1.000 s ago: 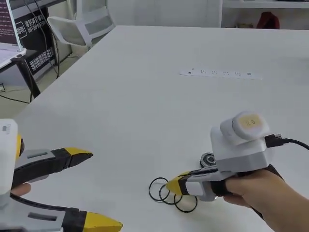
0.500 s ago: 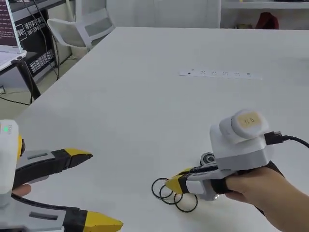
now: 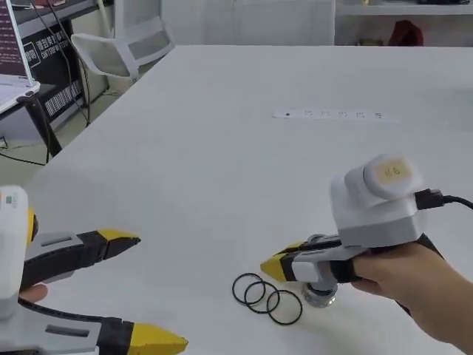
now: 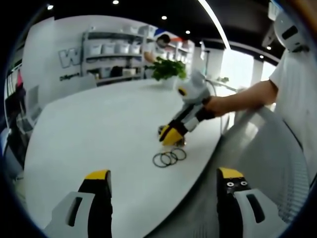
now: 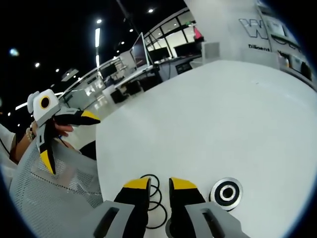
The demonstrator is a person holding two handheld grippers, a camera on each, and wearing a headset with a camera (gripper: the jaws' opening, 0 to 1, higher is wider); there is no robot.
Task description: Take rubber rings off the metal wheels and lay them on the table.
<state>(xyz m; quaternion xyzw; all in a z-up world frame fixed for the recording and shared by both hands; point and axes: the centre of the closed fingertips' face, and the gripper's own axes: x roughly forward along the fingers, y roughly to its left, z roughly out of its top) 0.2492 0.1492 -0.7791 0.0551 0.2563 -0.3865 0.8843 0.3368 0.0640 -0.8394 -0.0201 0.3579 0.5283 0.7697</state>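
My left claw (image 3: 140, 290) sits nearest, low at the edge of the white surface (image 3: 222, 163). It is released, its 2 yellow-tipped jaws spread wide with nothing between them. Further in, a short row of overlapping black rubber rings (image 3: 266, 297) lies flat on the surface, free of any wheel. Just beyond them is my right claw (image 3: 272, 268), held in my hand. Its jaws are clenched to a narrow gap and grasp nothing, and its tips are just beside the rings; I cannot tell whether they touch. In the right gripper view the rings lie to the left of those jaws, partly hidden by 1 of them. A metal wheel (image 3: 319, 296) lies flat under the body of that claw, close to the last ring. Well beyond, a white power strip (image 3: 336, 115) lies on the surface, and a white chair (image 3: 118, 48) stands past the far left corner.
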